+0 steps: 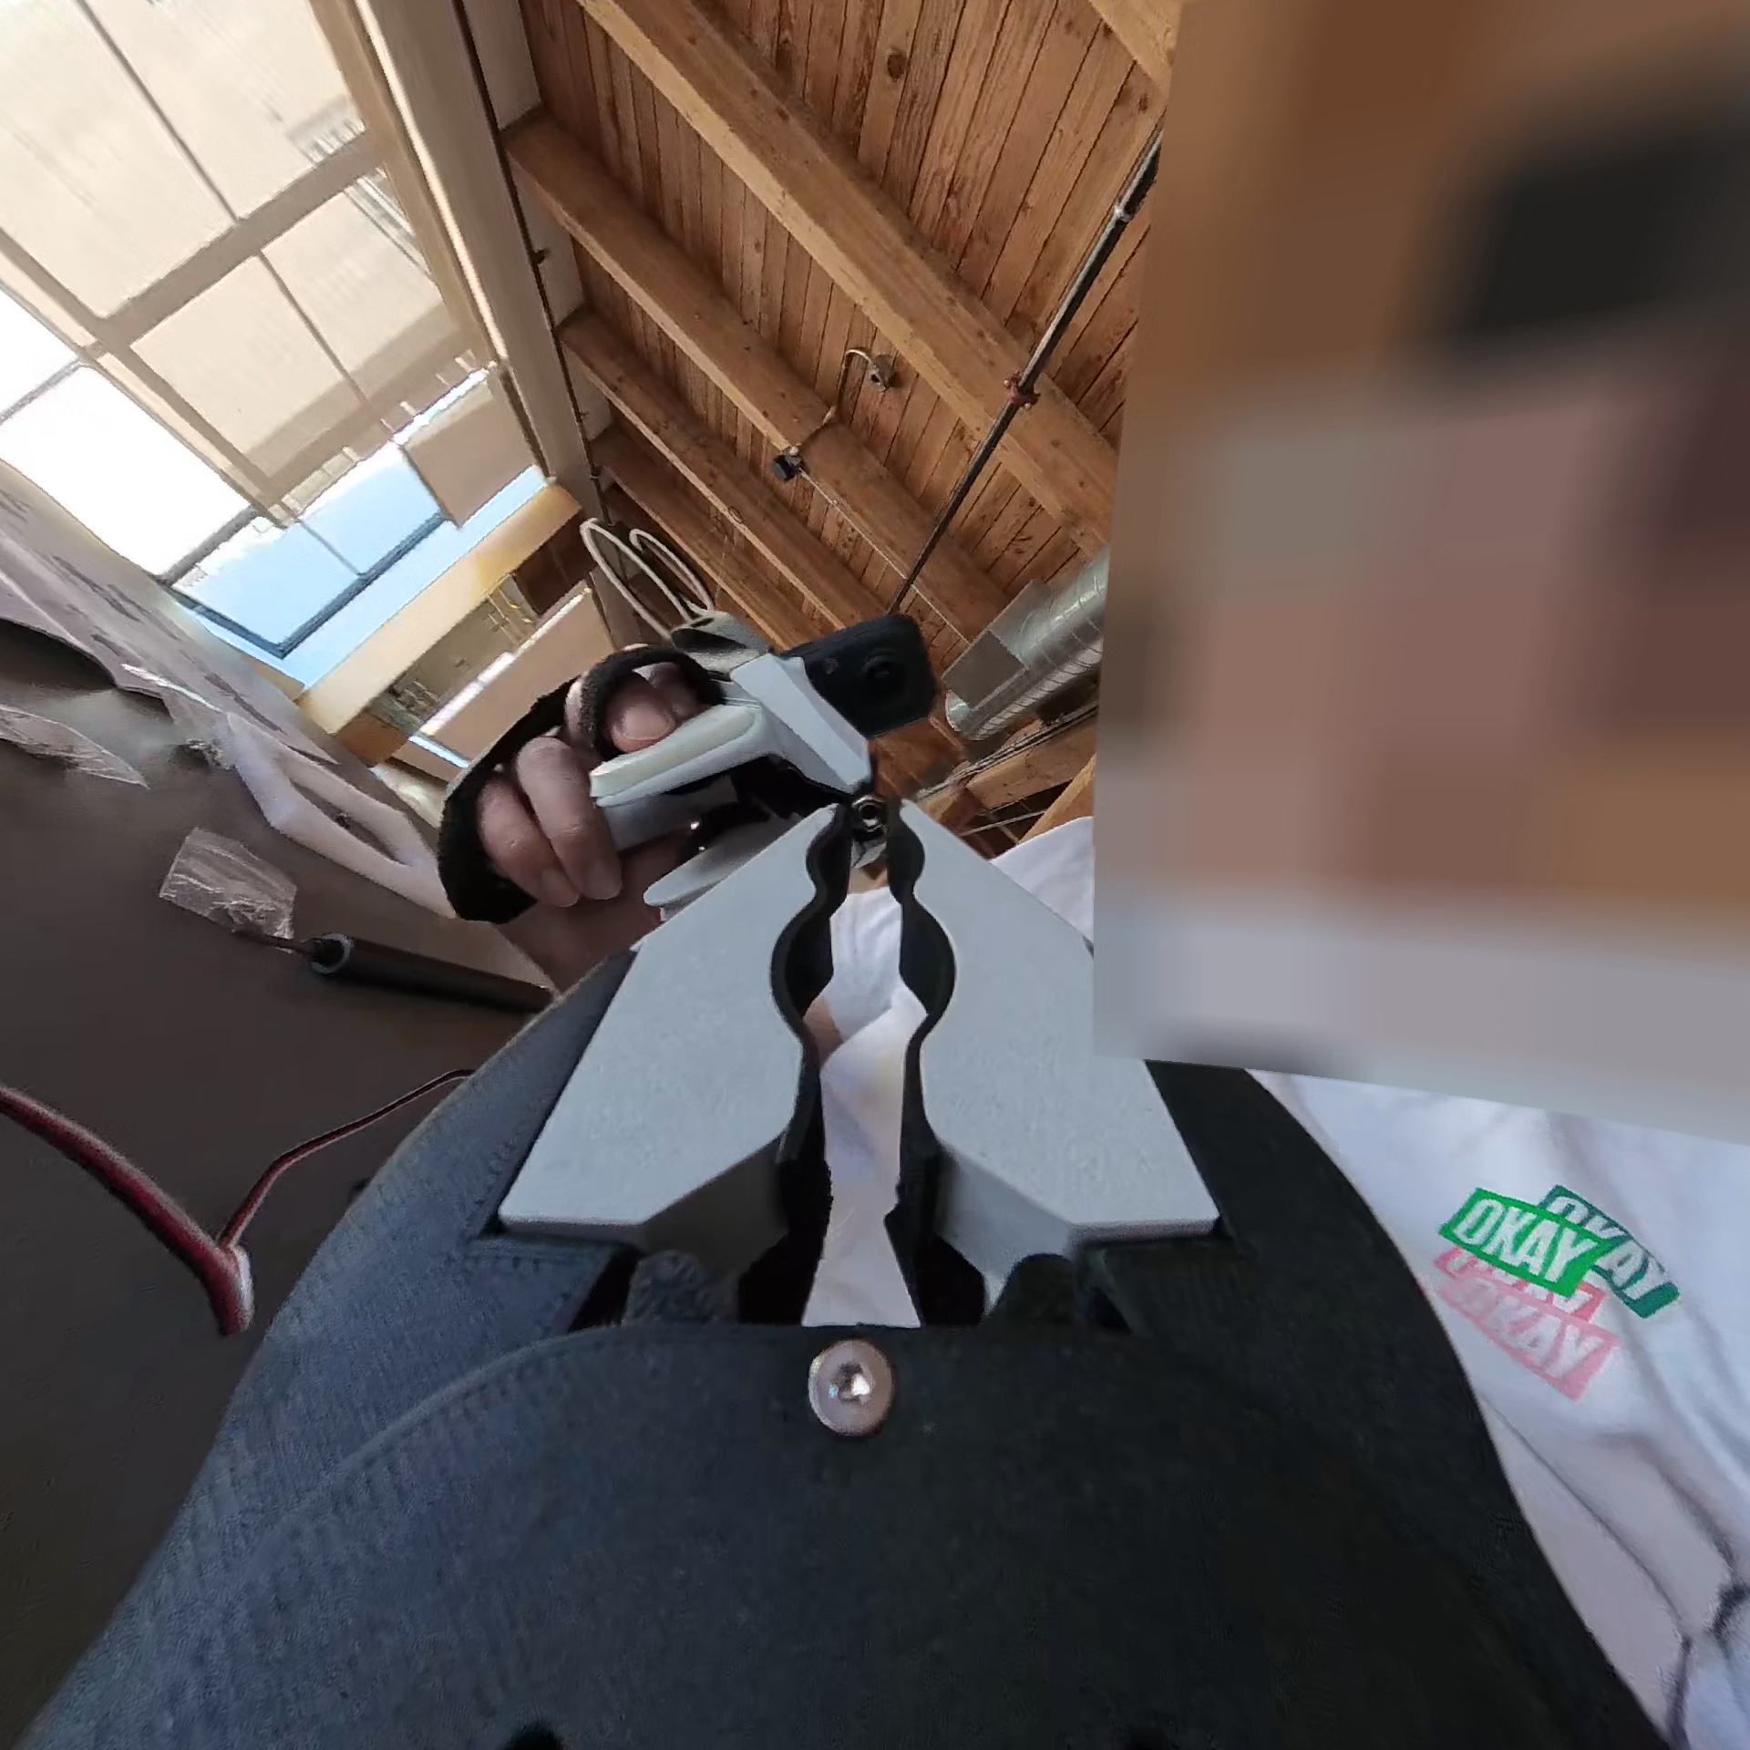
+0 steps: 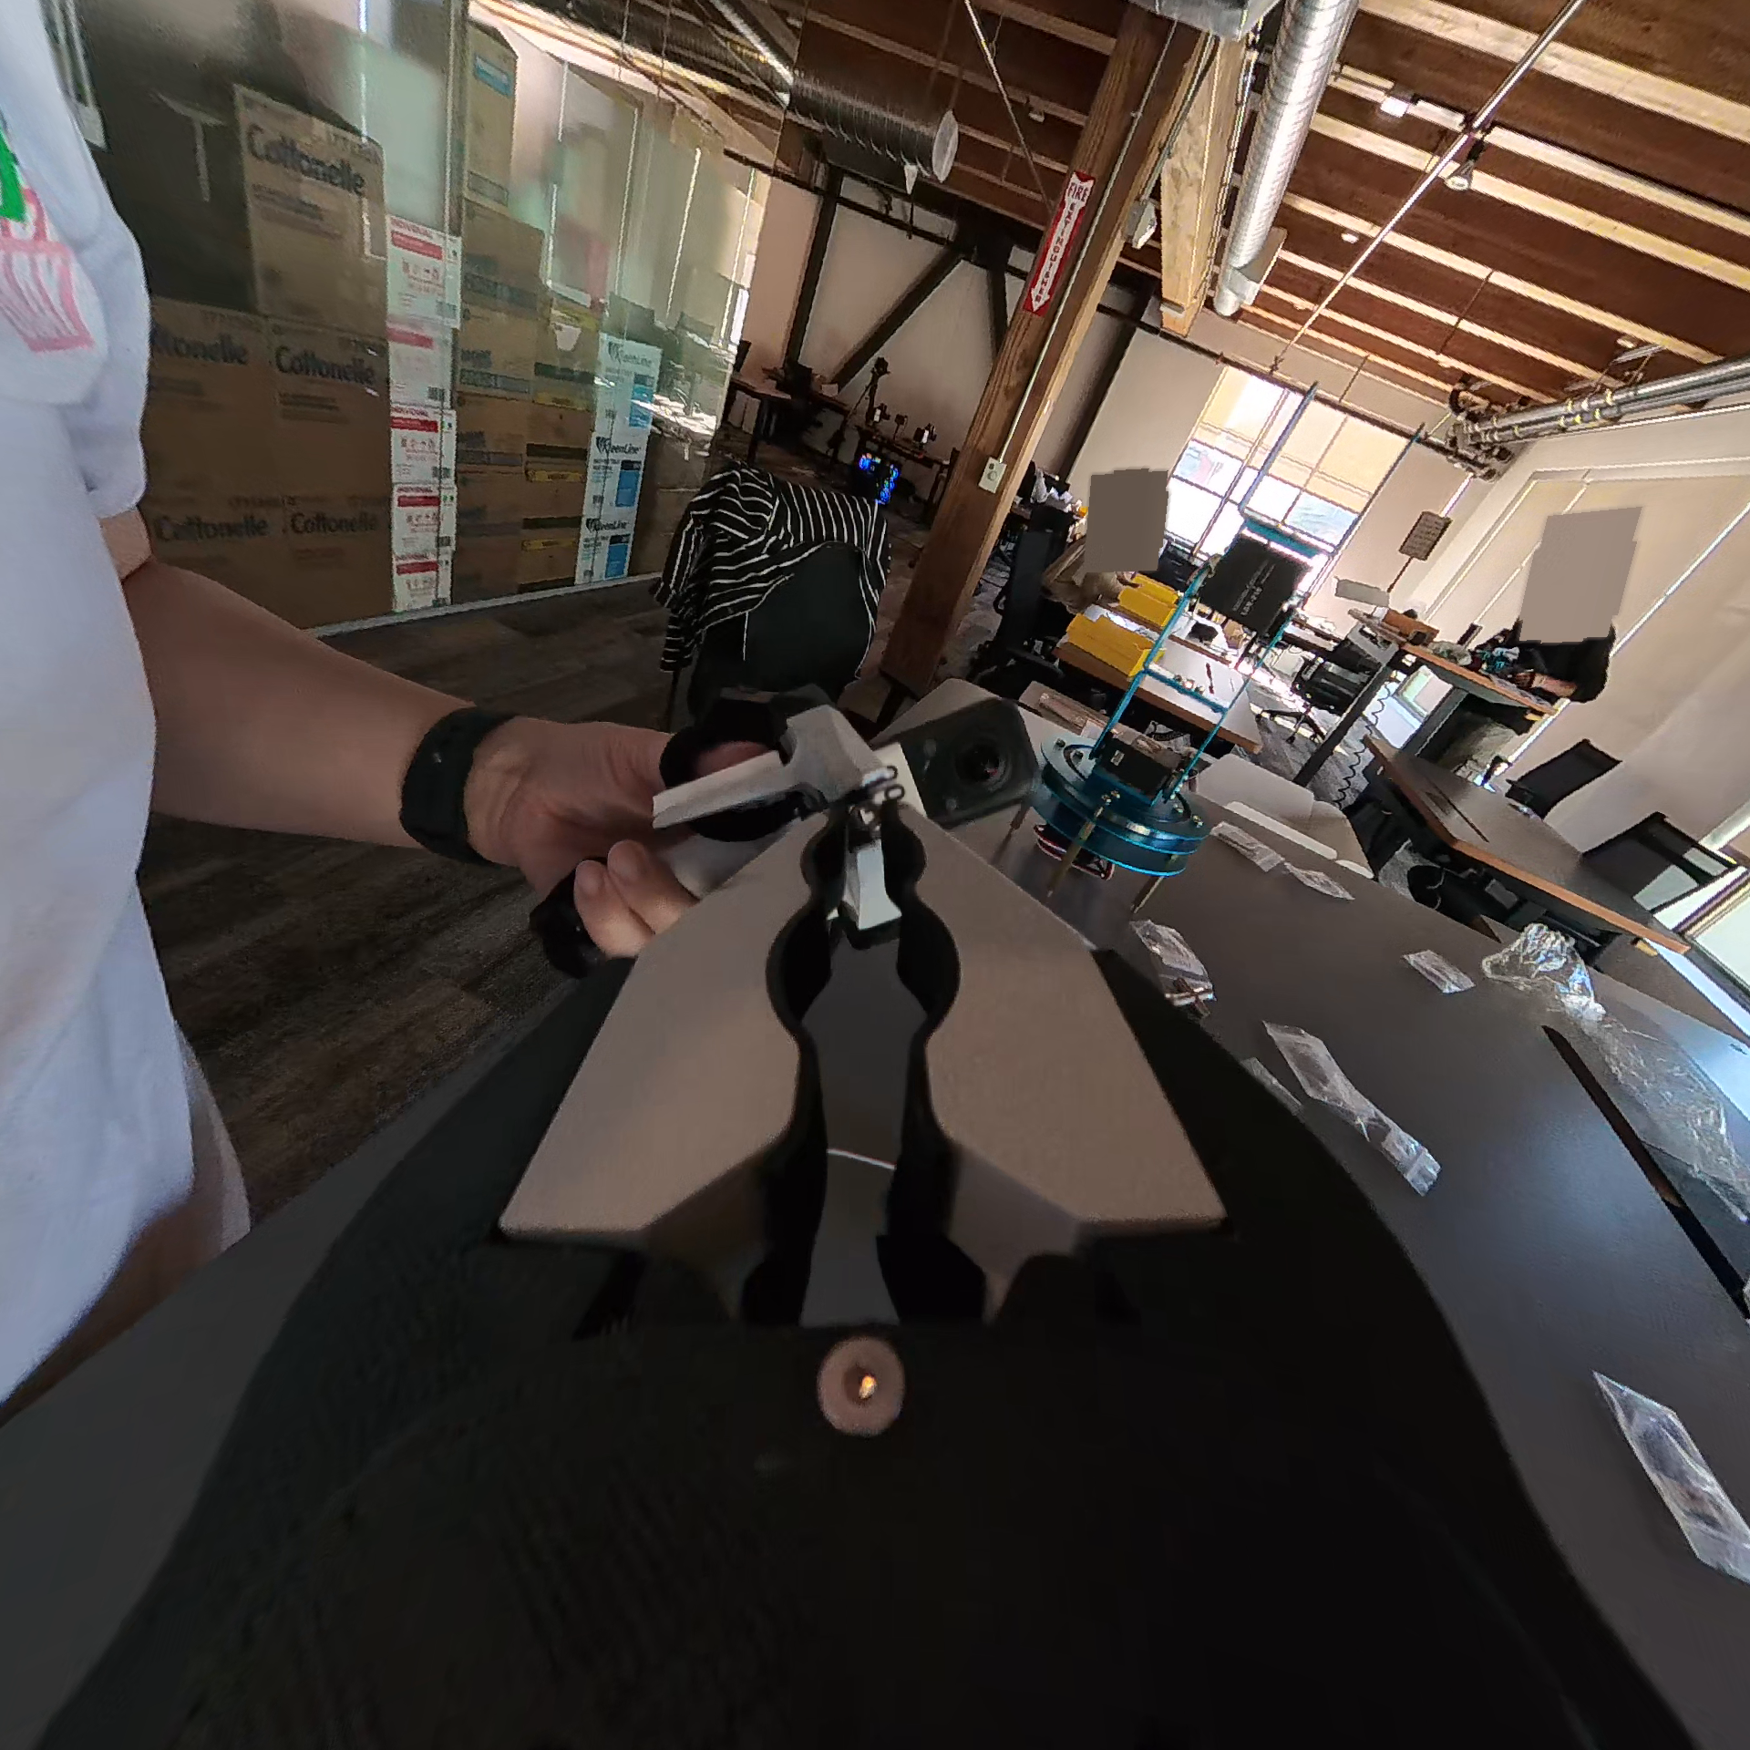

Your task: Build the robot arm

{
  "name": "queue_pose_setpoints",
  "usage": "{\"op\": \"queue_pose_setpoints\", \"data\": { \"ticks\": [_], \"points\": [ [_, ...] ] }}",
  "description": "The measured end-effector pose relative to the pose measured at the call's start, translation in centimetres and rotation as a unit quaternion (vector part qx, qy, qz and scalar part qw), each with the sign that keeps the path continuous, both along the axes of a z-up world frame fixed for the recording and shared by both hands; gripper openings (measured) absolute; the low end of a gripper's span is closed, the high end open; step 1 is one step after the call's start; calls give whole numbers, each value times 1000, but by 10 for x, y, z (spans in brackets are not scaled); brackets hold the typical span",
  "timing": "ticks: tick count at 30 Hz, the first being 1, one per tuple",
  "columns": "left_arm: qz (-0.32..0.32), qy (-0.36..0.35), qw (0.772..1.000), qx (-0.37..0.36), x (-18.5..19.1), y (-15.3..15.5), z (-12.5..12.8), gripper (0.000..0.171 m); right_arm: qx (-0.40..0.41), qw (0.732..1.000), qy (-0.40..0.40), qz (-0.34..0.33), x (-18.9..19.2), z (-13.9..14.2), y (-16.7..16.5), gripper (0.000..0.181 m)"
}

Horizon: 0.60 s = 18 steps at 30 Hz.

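Note:
In the left wrist view my left gripper (image 1: 866, 816) points up at the person holding it, who wears a white shirt (image 1: 1420, 1184). Its jaws are nearly closed, with a small metal nut (image 1: 864, 820) between the tips. The right gripper (image 1: 748, 748), held in a hand, meets it tip to tip. In the right wrist view my right gripper (image 2: 866, 812) has narrow jaws, and its tips touch the left gripper (image 2: 824, 758). One pale finger (image 2: 876, 895) of the left gripper lies between the right's jaws. Whether the right tips pinch anything is hidden.
A dark table (image 2: 1420, 1089) holds several small plastic bags (image 2: 1345, 1098) and a blue round base with a servo (image 2: 1122, 814). A black rod (image 1: 417, 966), white foam (image 1: 312, 786) and a red cable (image 1: 123, 1184) lie on it. A chair with a striped garment (image 2: 776, 578) stands behind. My left and right fingertips are right by each other.

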<state>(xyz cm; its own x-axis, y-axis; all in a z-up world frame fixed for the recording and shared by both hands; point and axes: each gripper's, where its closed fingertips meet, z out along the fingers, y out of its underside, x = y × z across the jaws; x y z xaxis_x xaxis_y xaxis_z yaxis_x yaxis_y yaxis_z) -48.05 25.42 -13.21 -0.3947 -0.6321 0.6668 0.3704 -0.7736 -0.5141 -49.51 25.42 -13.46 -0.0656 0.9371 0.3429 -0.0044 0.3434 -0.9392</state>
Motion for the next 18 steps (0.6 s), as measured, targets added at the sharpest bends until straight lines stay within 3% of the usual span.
{"op": "queue_pose_setpoints", "data": {
  "ticks": [1, 7, 12, 18],
  "points": [
    [12, 13, 1000, 0, 0, 2, -3, 6, 3, 1000, -7, -6, 0, -3, 2, 6],
    [91, 105, 990, 17, -2, 13, -16, 6, 94, 988, -87, -87, 0, -14, 16, 10],
    [127, 148, 980, 28, -5, 17, -19, 6, 263, 931, -183, -178, 0, -19, 23, 13],
    [130, 167, 977, 26, -4, 19, -24, 6, 280, 918, -186, -212, -4, -20, 23, 15]
  ]
}}
